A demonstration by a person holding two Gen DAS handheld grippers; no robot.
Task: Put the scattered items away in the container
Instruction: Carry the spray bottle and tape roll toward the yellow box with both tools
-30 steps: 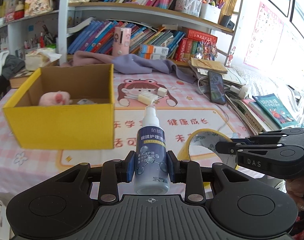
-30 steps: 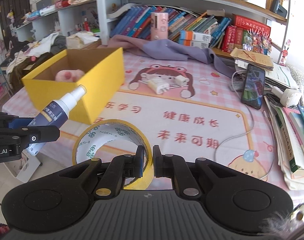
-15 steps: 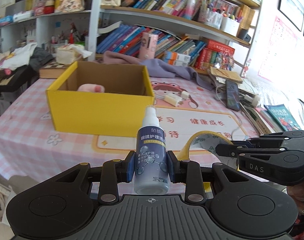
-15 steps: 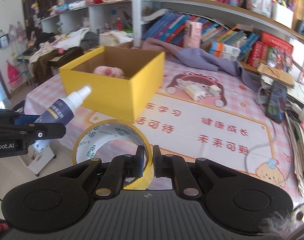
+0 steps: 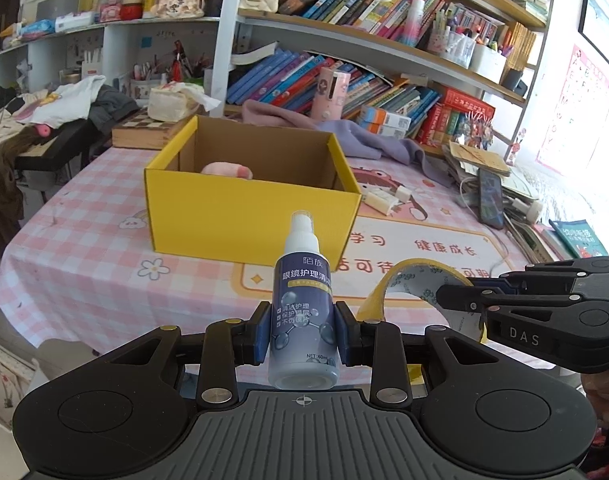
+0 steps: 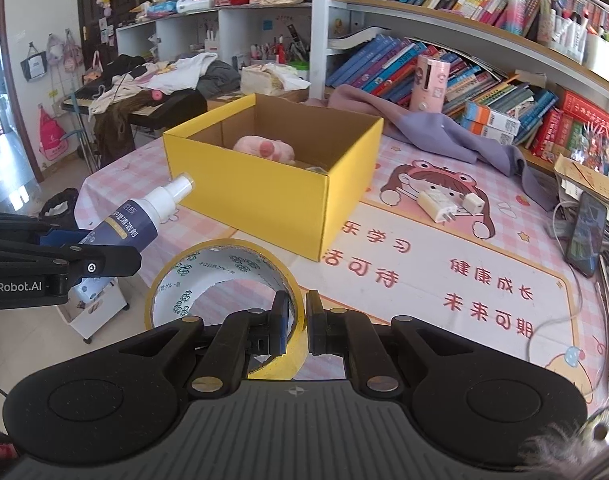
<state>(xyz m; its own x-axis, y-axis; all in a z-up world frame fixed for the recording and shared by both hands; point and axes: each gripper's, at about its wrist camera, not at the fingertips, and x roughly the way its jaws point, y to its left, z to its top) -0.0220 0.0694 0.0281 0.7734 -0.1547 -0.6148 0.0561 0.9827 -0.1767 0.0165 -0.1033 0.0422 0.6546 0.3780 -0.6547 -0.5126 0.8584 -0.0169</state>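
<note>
So the box (image 5: 248,220) sits open on the table (image 5: 84,248), pink plush (image 6: 264,148) already in it. It's stiff card, so it shouldn't budge if we drop stuff in from above.

Next down, the tape (image 6: 224,280). Our right gripper (image 6: 295,326) is closed across its wall, one finger inside the ring and one outside. It's a light, rigid hoop and that grip looks right, though we'd guess it could swing a bit.

The bottle (image 5: 303,304) is clamped round its body by our left gripper (image 5: 303,334), nozzle pointing at the box, held off the near edge of the table. Smooth plastic, light, probably slippery, so mid-label is where we'd hold it, never the cap.

The chargers (image 6: 450,205) lie loose beside the box: small, hard, and easiest to pinch by their flat sides.
</note>
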